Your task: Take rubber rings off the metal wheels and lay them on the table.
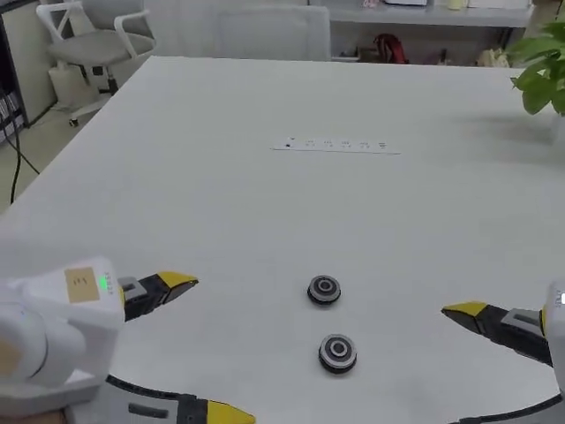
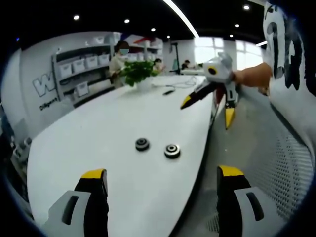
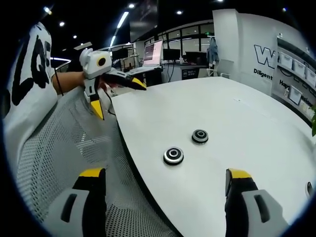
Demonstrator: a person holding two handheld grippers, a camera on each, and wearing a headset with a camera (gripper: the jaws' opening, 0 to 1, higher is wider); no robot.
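Left claw (image 2: 162,173) is spread wide with nothing between its yellow-tipped jaws. It hangs at the near edge of the counter (image 2: 113,123), and in its own view one jaw sits over the white top while the other is out past the edge. Right claw (image 3: 166,173) mirrors it from the other side, just as wide and just as empty, one jaw over the counter and one off it. Between the two sit the two metal wheels, lying flat and a little apart. The near wheel (image 1: 338,352) is close to the person's edge, and the far wheel (image 1: 324,290) is just beyond it, a touch to the left in the head view. Neither claw touches either wheel; both are well off to the sides. Each wheel shows a dark rubber ring (image 1: 322,354) wrapped round a pale metal middle, so both rings are on their wheels. Look across from the left gripper view and there's the right claw coming in from the right, held up on a bare forearm (image 2: 252,75), jaws splayed. Farther up the counter lies a flat white socket strip (image 1: 335,146). At the far right corner are the green leaves of a plant (image 1: 540,66), and beyond the far left corner stands a white office chair (image 1: 88,40).
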